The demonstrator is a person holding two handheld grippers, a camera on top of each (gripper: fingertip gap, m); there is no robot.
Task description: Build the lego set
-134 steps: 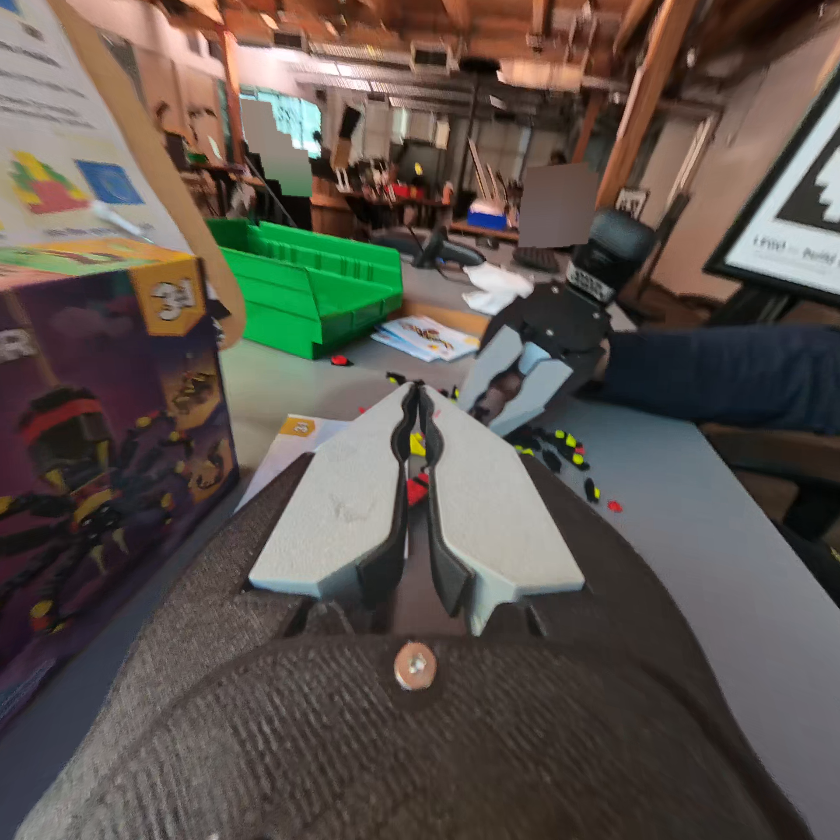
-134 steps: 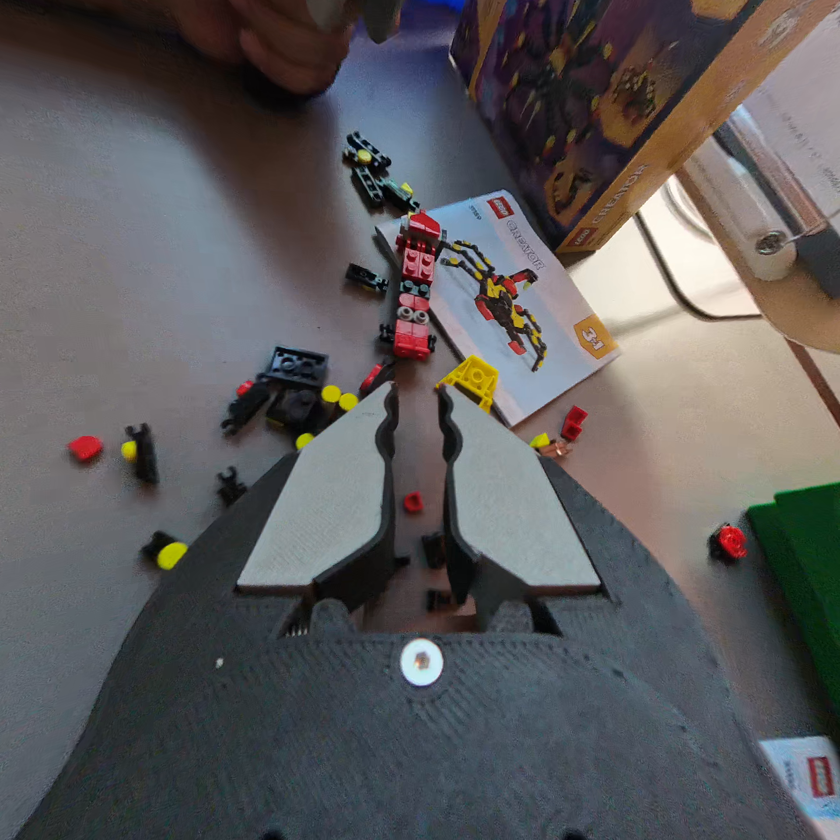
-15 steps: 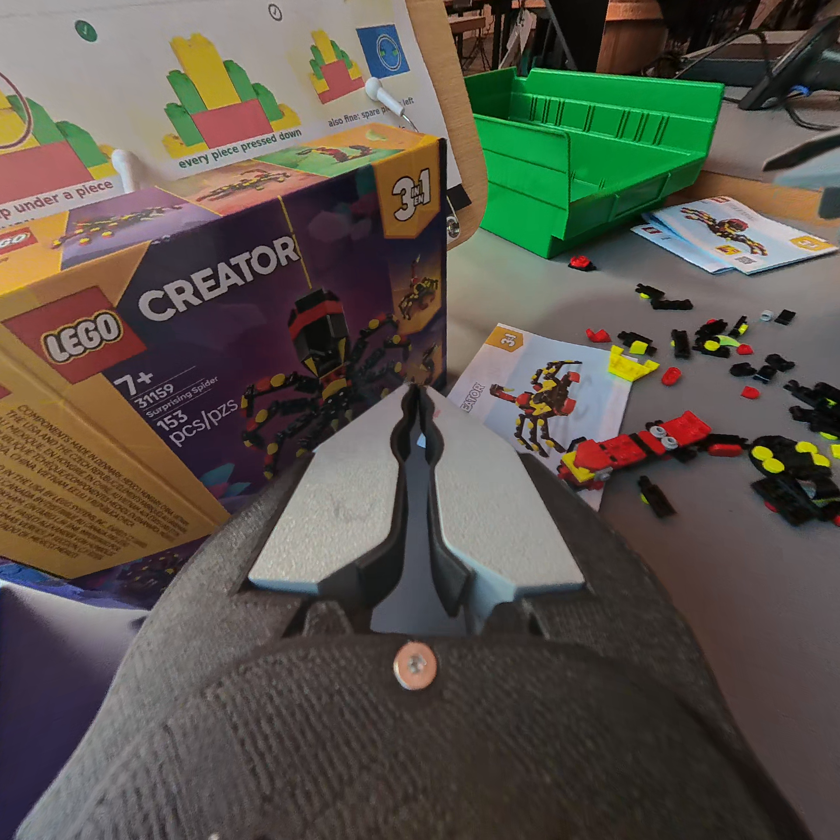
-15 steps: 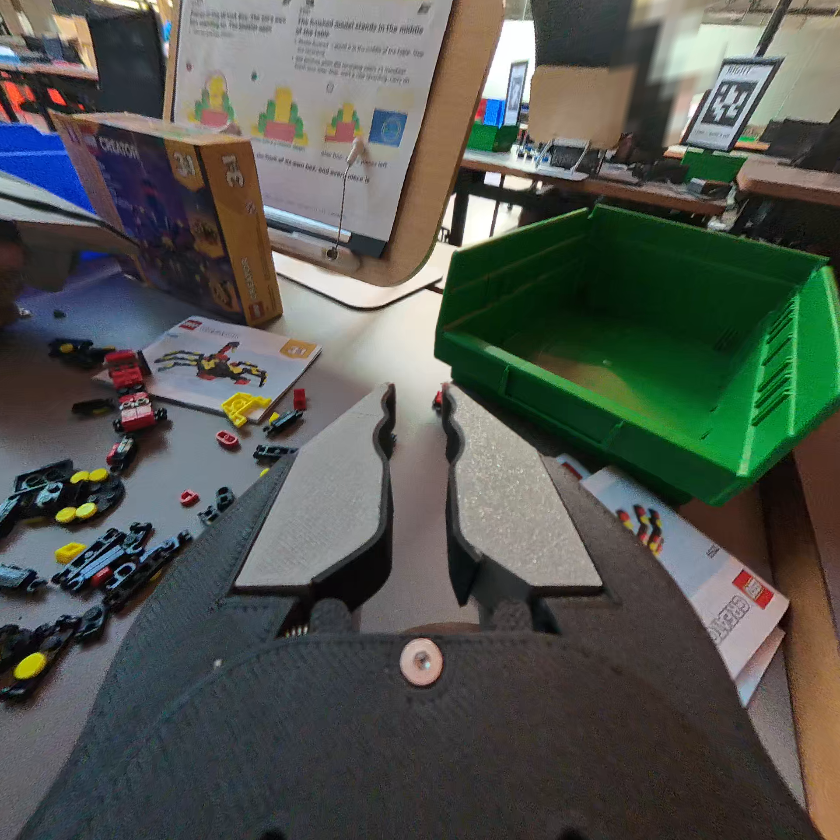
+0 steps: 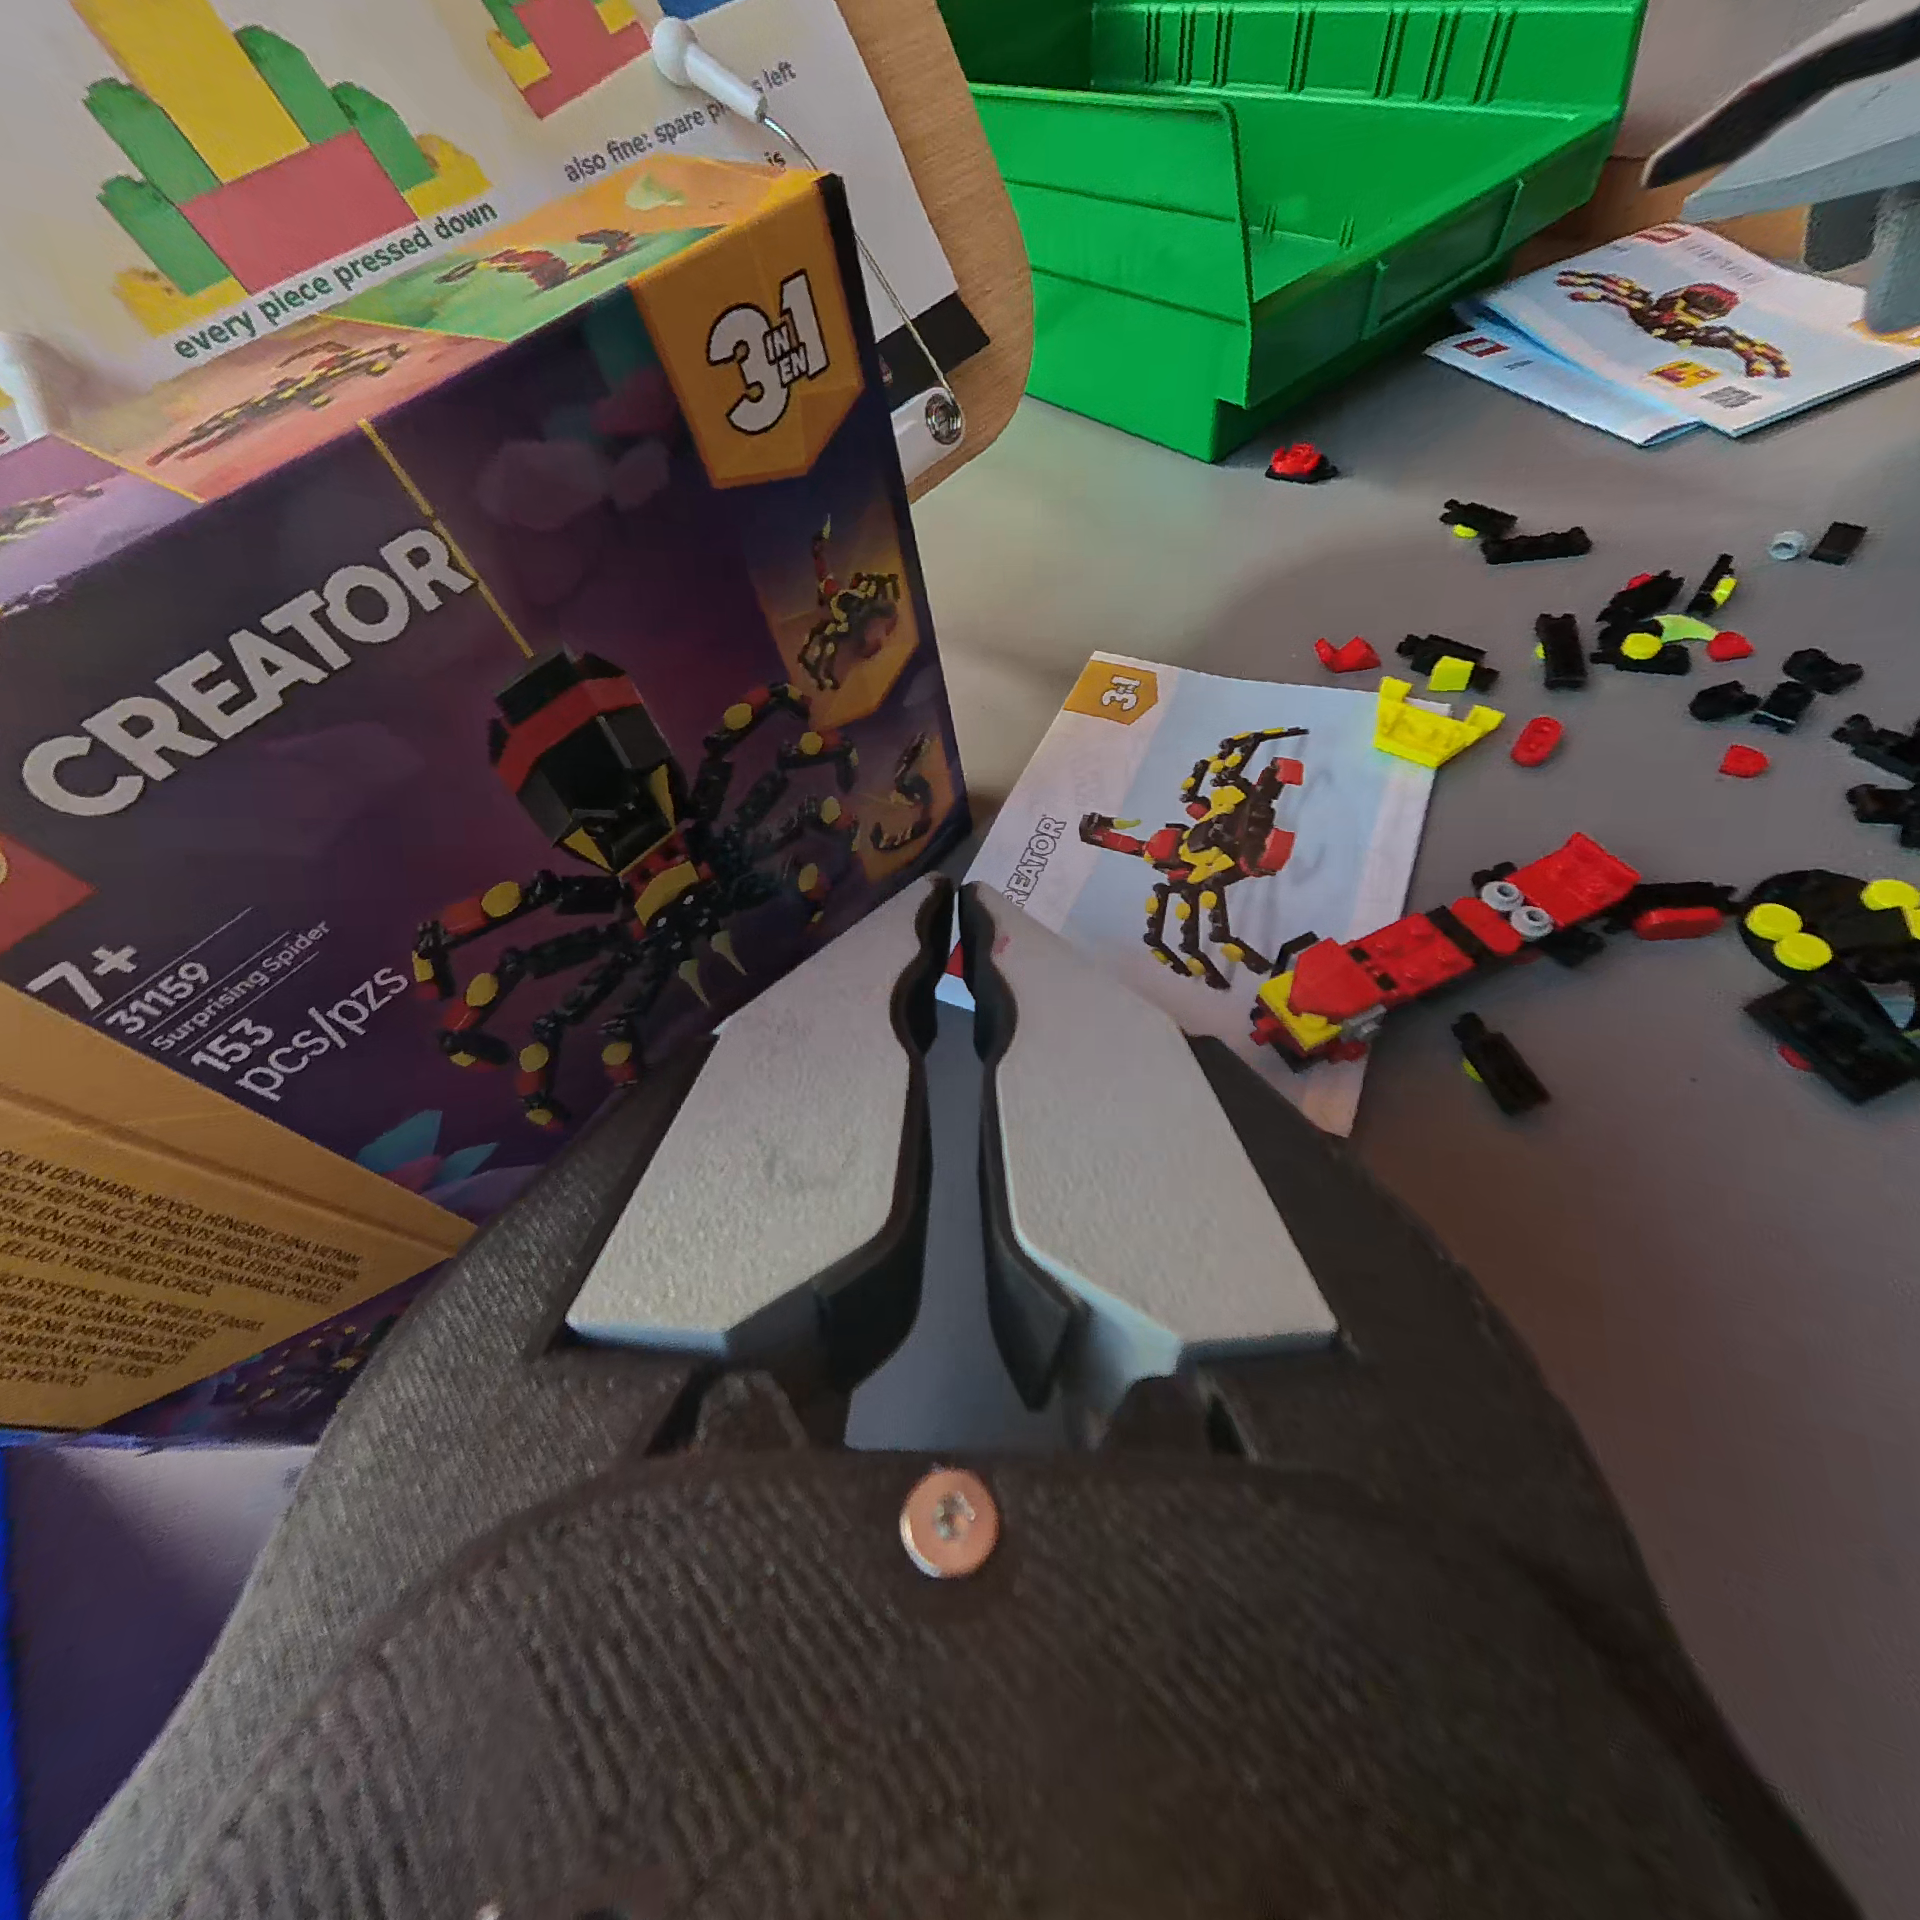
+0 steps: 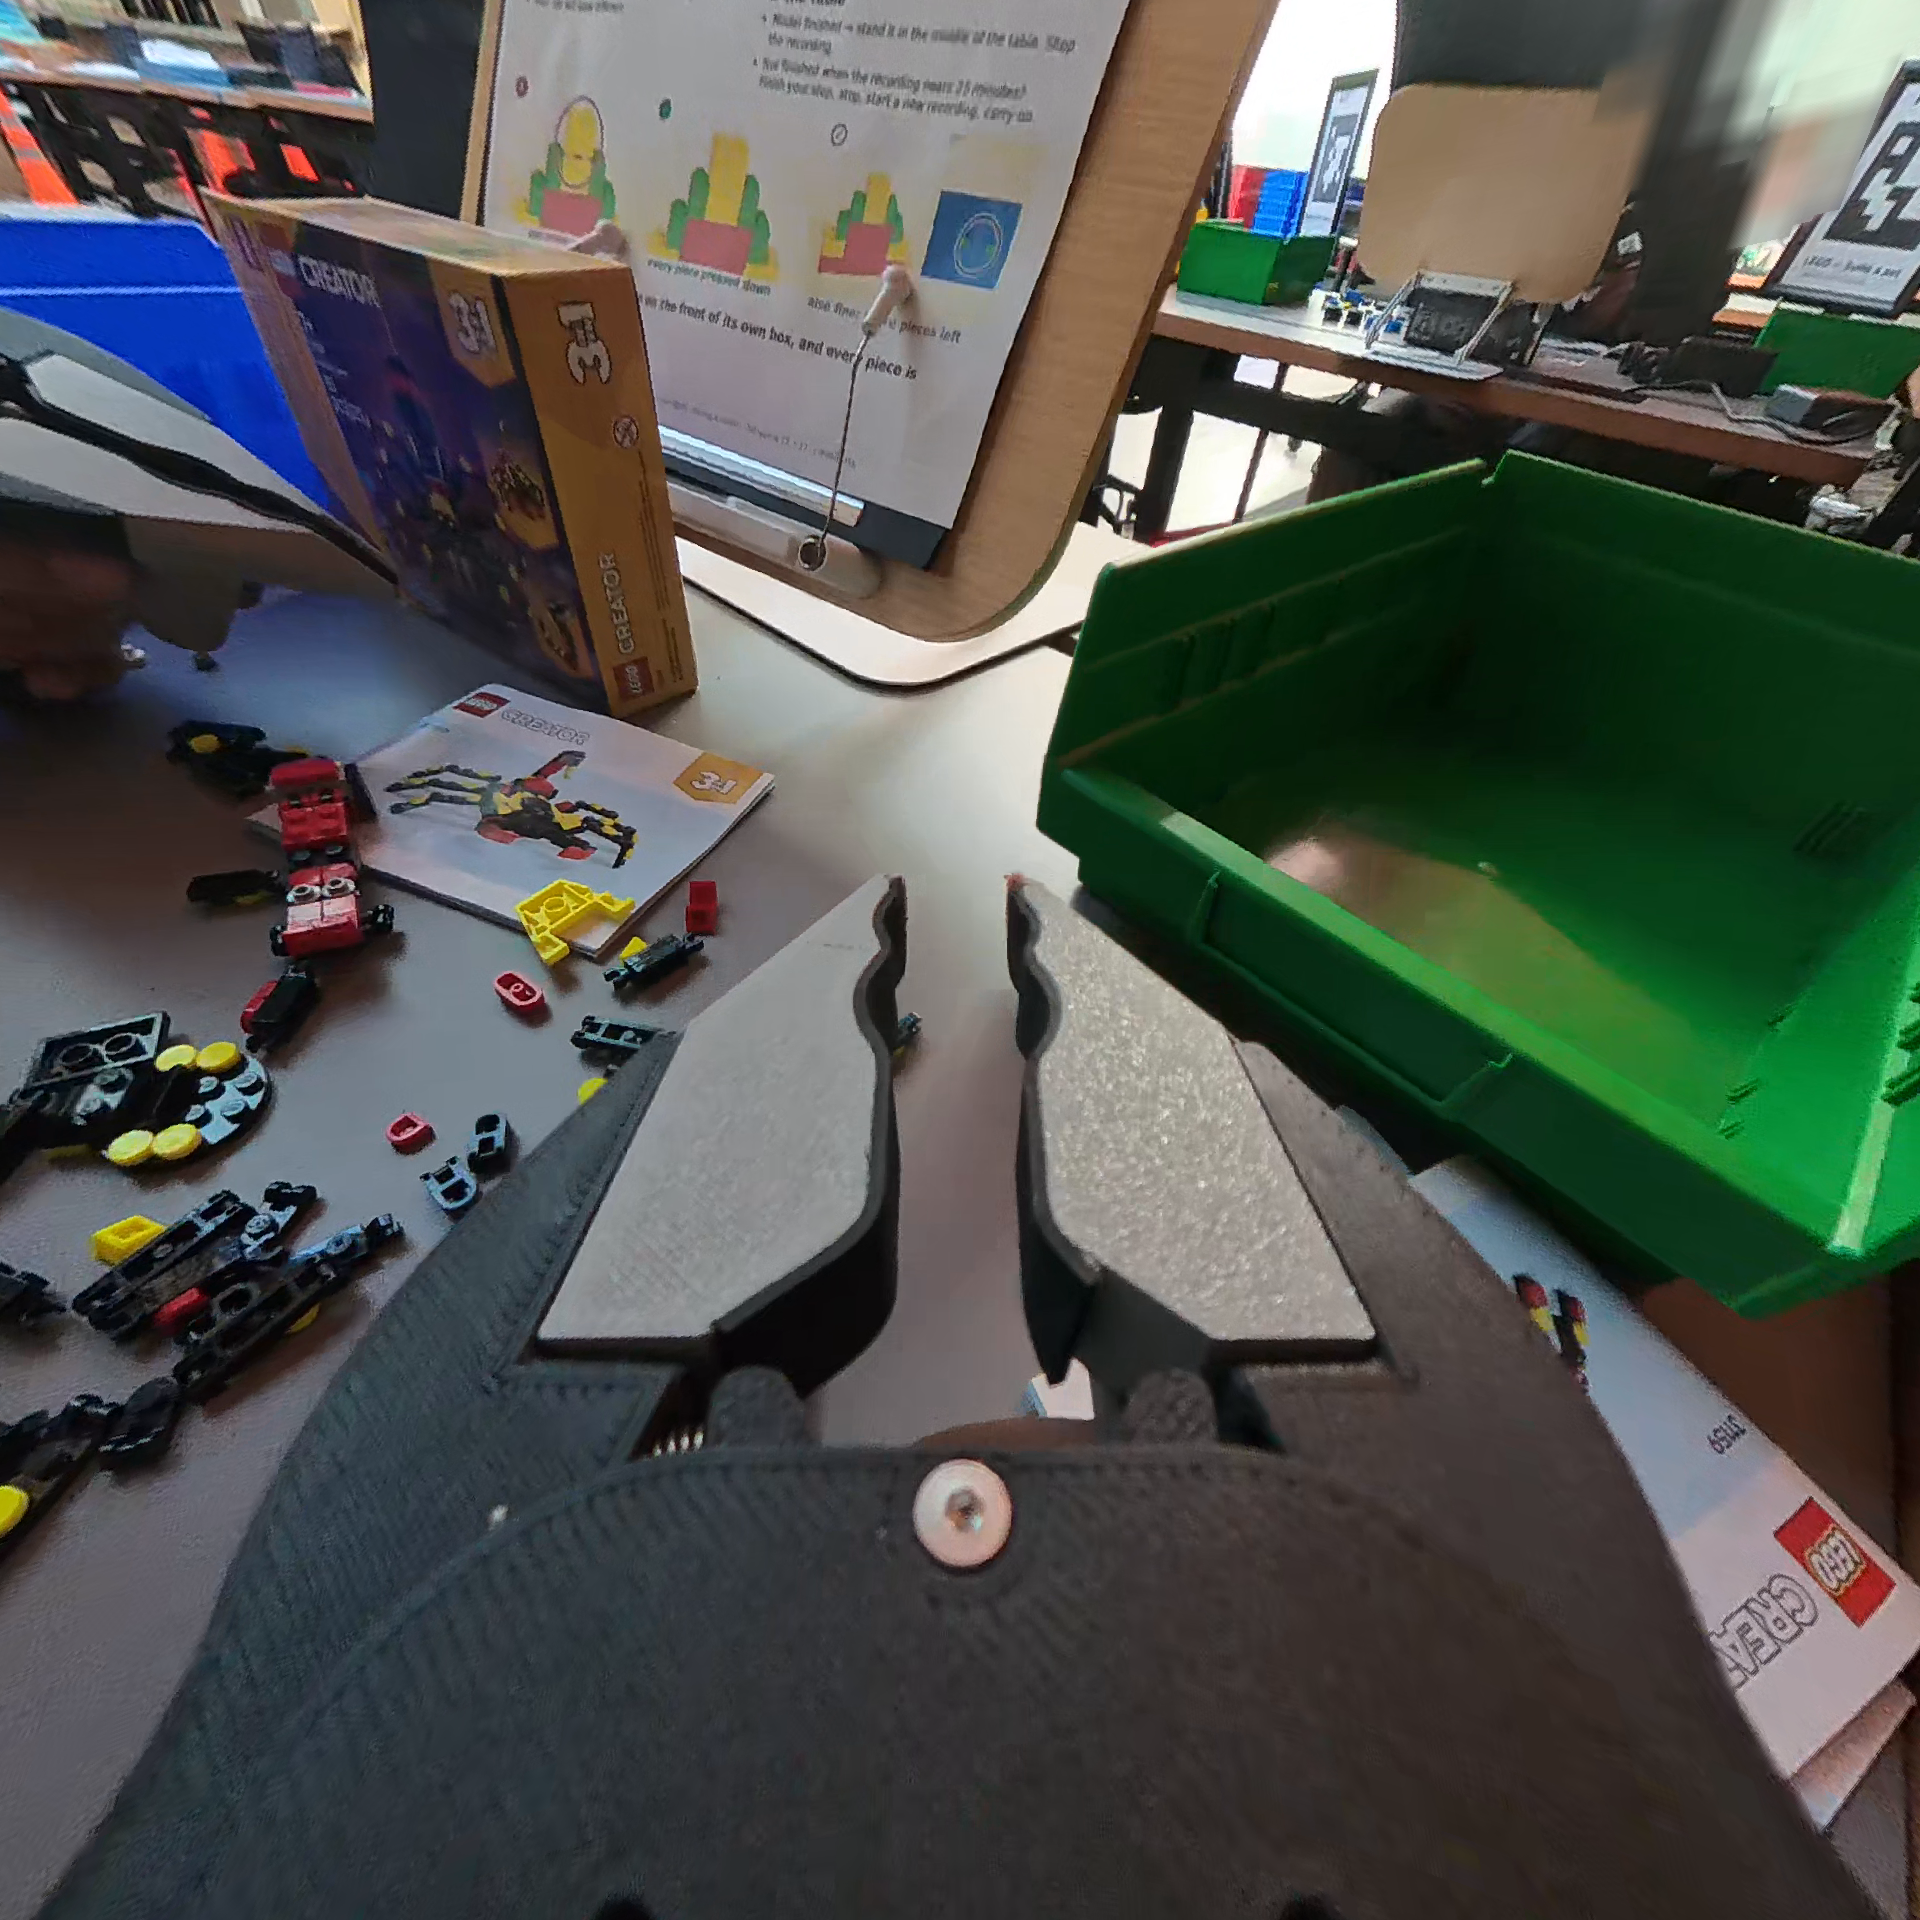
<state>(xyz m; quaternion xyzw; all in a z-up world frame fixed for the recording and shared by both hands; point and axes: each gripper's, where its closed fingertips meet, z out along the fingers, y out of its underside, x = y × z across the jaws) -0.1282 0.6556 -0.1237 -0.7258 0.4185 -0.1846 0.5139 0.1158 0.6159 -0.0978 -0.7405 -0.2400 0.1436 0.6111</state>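
Choosing the next piece comes first. Left wrist view: the left gripper (image 5: 956, 914) hangs empty, jaws nearly closed, before one purple set box (image 5: 436, 748); one booklet (image 5: 1216, 862) and one red part-built body (image 5: 1444, 945) lie beyond on the surface (image 5: 1558, 1299). Right wrist view: the right gripper (image 6: 951, 904) is parted, empty, beside one green bin (image 6: 1507, 935); steer it low toward the loose pieces (image 6: 208, 1257).

We note an empty green bin (image 6: 1538, 883) on the grey table (image 6: 935, 769), far right. A wooden board (image 6: 1122, 343) bearing a printed sheet (image 6: 810, 208) stands far centre. A blue bin (image 6: 125, 312) sits far left. Further tables (image 6: 1507, 384) lie beyond.
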